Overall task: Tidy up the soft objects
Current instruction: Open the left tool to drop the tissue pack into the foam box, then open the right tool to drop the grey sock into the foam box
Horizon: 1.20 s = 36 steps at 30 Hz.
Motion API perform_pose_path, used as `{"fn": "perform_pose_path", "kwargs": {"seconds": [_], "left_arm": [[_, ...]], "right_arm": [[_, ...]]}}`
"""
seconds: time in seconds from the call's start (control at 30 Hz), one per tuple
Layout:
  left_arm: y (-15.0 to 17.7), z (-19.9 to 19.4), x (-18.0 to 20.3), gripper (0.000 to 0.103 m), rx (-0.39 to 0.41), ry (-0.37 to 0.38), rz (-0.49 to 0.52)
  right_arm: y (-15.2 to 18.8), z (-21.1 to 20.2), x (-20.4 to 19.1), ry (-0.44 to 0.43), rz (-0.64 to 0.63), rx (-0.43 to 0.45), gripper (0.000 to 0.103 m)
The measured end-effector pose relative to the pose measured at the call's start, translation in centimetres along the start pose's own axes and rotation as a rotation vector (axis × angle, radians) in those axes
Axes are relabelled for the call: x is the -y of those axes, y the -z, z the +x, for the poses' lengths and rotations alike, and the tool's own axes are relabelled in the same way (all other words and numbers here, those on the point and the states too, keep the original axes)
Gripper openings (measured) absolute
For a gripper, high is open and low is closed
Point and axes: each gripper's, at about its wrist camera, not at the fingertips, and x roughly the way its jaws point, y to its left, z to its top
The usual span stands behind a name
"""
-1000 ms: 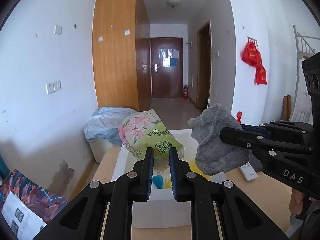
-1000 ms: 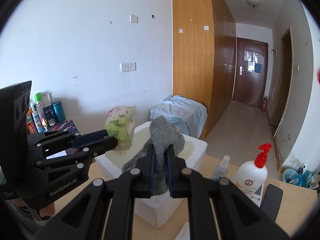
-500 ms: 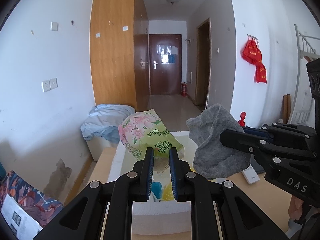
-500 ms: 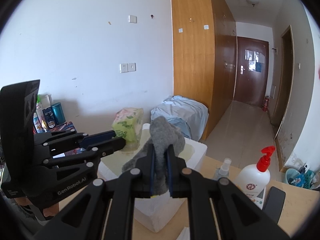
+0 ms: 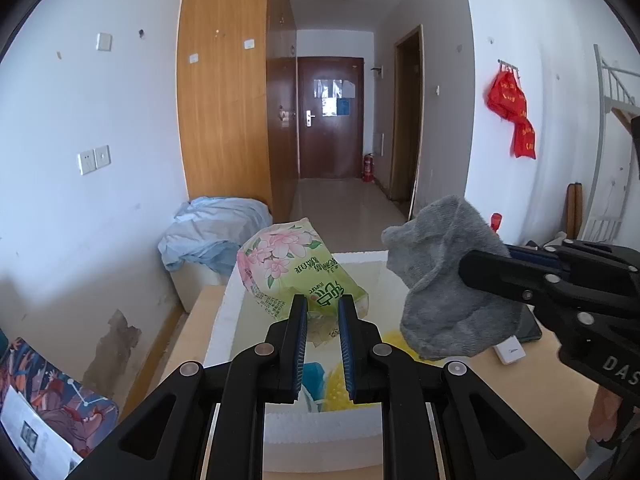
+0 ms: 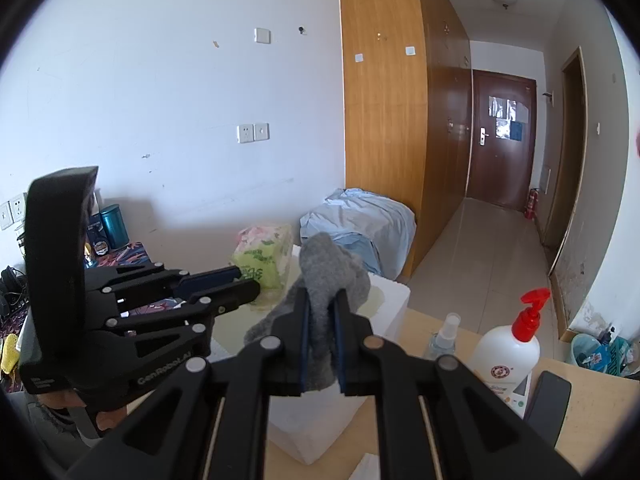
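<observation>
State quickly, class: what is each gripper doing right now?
Left gripper: shut on the green floral plastic tissue pack, above the white foam box.
Right gripper: shut on the grey fuzzy cloth.

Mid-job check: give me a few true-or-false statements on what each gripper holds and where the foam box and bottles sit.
1. The left gripper is shut on the green tissue pack. True.
2. The right gripper is open with nothing in it. False: it is shut on the grey cloth.
3. Both held items are above the white foam box. True.
4. The pump bottle has a blue top. False: its pump is red.
5. The small spray bottle lies inside the box. False: it stands on the table beside it.
</observation>
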Motion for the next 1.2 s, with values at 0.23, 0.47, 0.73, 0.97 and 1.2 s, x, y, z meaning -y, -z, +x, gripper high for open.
{"fn": "perform_pose_path", "kwargs": {"seconds": [0.23,0.47,0.73,0.97,1.2], "left_arm": [[0.0,-0.1,-0.2,0.019,0.020,-0.024,-0.010],[0.2,-0.4,-0.5,0.066,0.039,-0.057,-0.020],[0.1,-0.6,-1.2,0.068,0.044,-0.085,-0.031],[0.2,-1.0,-2.0,0.068,0.053,-0.100,-0.044],[0.4,-1.4,-1.9,0.068,0.055,-0.122,-0.046]], "right_arm": [[-0.1,0.0,0.1,0.000,0.000,0.000,0.014],[0.1,0.1,0.2,0.001,0.001,0.000,0.014],[0.2,0.4,0.3,-0.003,-0.002,-0.007,0.014],[0.1,1.0,0.1,-0.008,-0.014,-0.018,0.014],[-0.1,2.4,-0.1,-0.028,-0.019,-0.043,0.014]]}}
